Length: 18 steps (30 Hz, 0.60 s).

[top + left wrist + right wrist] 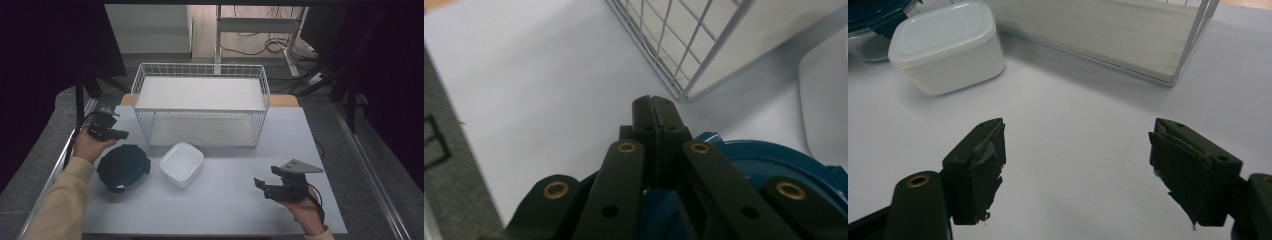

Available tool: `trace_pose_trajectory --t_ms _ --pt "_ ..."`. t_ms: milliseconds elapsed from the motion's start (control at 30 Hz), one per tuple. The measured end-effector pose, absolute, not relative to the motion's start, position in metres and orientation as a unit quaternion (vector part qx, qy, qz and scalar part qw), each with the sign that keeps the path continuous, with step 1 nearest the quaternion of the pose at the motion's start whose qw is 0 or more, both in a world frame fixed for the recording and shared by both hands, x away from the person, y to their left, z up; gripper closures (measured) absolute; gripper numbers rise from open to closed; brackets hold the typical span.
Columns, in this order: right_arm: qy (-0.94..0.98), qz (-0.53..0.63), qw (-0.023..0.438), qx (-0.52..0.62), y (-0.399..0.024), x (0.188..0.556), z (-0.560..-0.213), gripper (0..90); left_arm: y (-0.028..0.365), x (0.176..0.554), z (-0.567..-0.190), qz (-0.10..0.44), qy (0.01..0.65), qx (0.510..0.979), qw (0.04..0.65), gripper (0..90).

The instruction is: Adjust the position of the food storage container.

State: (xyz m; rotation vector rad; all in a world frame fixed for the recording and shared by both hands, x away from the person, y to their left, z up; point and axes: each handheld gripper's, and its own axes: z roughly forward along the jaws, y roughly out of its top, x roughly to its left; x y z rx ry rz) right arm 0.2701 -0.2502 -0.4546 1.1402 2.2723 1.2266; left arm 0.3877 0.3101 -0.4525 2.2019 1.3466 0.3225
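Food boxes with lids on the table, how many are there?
2. The round dark blue lidded container sits at the table's left, beside the left hand-held gripper. The square white plastic lidded box sits right next to it, before the white wire shelf rack.

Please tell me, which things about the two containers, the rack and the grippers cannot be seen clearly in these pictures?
- Round dark-lidded container: contents hidden by its lid in the high view; in the left gripper view the left gripper, shut on nothing, covers most of it.
- White container: its opaque lid hides the inside; the left gripper view's edge cuts it.
- Wire rack: cut off in both gripper views.
- Right gripper, open: its body lies below the frame.
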Motion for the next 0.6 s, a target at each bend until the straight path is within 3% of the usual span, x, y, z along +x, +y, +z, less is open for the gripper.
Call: trace_pose_trajectory --t_ms 600 --pt "0.801 0.427 0.152 0.391 -0.249 0.272 -0.459 22.5 0.304 0.398 -0.482 0.090 0.508 0.822 0.243 90.0"
